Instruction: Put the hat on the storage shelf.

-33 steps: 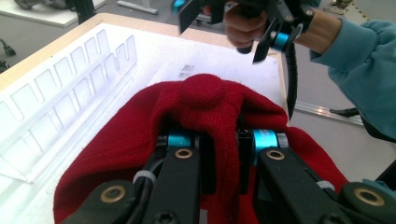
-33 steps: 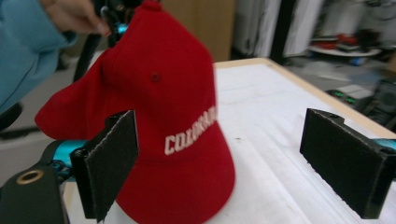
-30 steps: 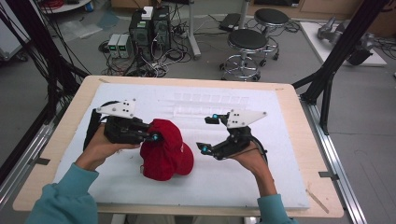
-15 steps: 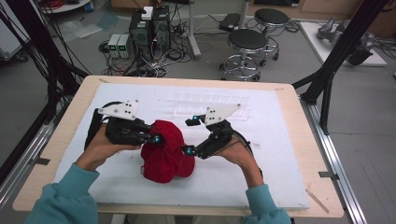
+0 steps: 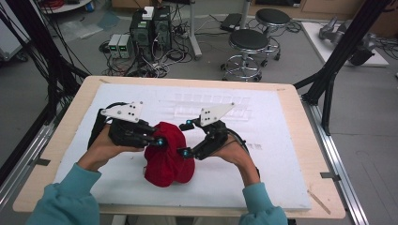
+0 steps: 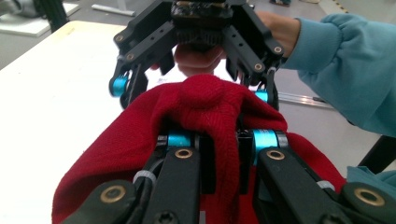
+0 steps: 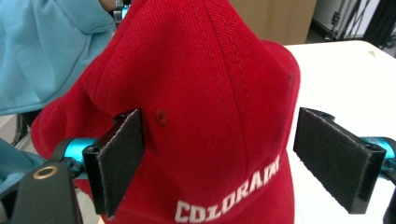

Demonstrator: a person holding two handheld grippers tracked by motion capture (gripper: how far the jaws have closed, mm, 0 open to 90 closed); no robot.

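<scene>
cap: a red cap [image 5: 165, 154] lies crumpled on the white sheet of the bench [image 5: 281, 154], a little left of centre in the high view, between the two hands; white lettering runs along its lower edge in the right gripper view [image 7: 224, 198].

left gripper: the left gripper [image 5: 157, 140] comes in from the left of the frame and pinches a fold of the cap's crown; in the left gripper view its fingers [image 6: 205, 163] are pressed together on the red cloth, just below the crown button [image 6: 203, 91].

right gripper: the right gripper [image 5: 184, 140] reaches in from the right of the frame. Its jaws have just been closing a little, yet they stand spread, with the cap's crown between them.

gap at the pads: in the right gripper view the left pad [image 7: 122, 158] sits at or against the cloth, near a small eyelet; the right pad [image 7: 334, 156] is apart from the cap, with white bench showing in the gap.

key relation: the cap lies straight ahead of the right fingers and bulges up between them, off-centre toward the left pad.

nearer hand: the left already holds; the right is at the cap but has no grip on it.

judgement: the next move likely calls for the right fingers to close on the crown opposite the left pinch.
</scene>
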